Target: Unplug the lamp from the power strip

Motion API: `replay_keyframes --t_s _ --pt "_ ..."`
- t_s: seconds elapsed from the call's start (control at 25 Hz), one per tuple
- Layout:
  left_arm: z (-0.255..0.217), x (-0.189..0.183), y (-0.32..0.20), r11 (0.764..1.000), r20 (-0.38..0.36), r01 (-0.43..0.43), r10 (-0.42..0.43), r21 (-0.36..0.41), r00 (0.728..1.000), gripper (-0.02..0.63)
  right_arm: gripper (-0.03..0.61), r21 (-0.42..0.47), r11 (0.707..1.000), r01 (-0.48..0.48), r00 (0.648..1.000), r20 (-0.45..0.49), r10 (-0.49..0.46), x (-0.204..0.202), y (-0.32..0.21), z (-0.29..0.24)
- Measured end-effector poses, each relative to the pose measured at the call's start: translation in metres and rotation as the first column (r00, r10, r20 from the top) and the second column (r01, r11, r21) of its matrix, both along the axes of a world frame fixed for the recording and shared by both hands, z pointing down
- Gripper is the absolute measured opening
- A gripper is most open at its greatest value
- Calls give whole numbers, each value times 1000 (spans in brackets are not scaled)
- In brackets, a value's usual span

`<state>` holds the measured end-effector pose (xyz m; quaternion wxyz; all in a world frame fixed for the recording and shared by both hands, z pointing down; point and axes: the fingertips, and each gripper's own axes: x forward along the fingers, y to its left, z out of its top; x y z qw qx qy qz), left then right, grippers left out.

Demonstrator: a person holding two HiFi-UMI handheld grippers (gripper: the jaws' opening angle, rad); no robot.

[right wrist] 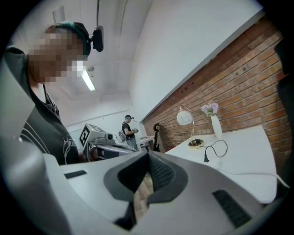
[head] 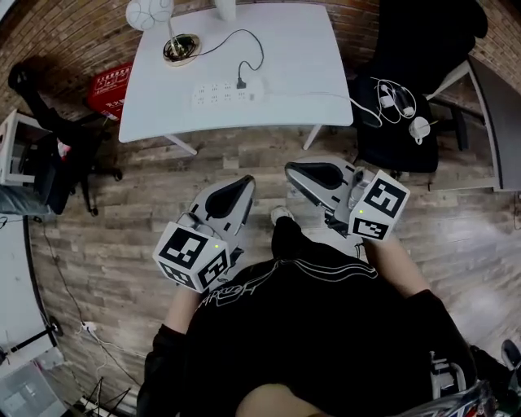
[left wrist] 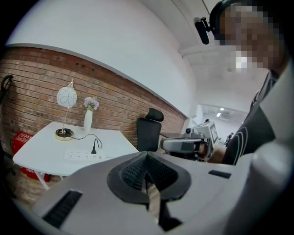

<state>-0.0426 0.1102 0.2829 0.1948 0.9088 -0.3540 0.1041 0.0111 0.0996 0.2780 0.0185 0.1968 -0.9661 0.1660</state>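
A lamp (head: 149,12) with a white globe and a gold base stands at the far left of the white table (head: 293,49). Its black cord runs to a plug (head: 241,82) seated in the white power strip (head: 228,92). Both grippers are held close to my body over the wooden floor, well short of the table. My left gripper (head: 244,183) is shut and holds nothing, and so is my right gripper (head: 291,169). The left gripper view shows the lamp (left wrist: 67,97), the plug (left wrist: 93,150) and the power strip (left wrist: 85,156) far beyond the left gripper (left wrist: 147,156). The right gripper view shows the lamp (right wrist: 185,118) and the plug (right wrist: 206,159) past the right gripper (right wrist: 148,155).
A black office chair (head: 399,106) with cables and a white object on its seat stands right of the table. A red crate (head: 110,88) sits under the table's left side, another chair (head: 49,155) farther left. A white vase (left wrist: 88,120) is beside the lamp. A person (right wrist: 127,131) stands far off.
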Motion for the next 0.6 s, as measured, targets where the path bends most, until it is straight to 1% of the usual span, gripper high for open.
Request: replay_keyframes --t_s 0.16,0.28,0.44,0.6 --pt "3 5 -67 999 -25 36 -36 -20 999 3 -3 11 999 38 999 -14 -38 5 -60 2" --pt "4 12 -108 998 -38 54 -55 -28 998 3 -3 19 998 64 998 -22 -64 9 -96 5" --pt "8 15 -142 997 -10 74 -74 -13 997 3 -3 25 997 78 997 -30 -78 15 -128 10" --pt "21 7 -165 995 7 98 -98 -26 995 3 -3 27 997 78 996 -43 -77 17 -151 18"
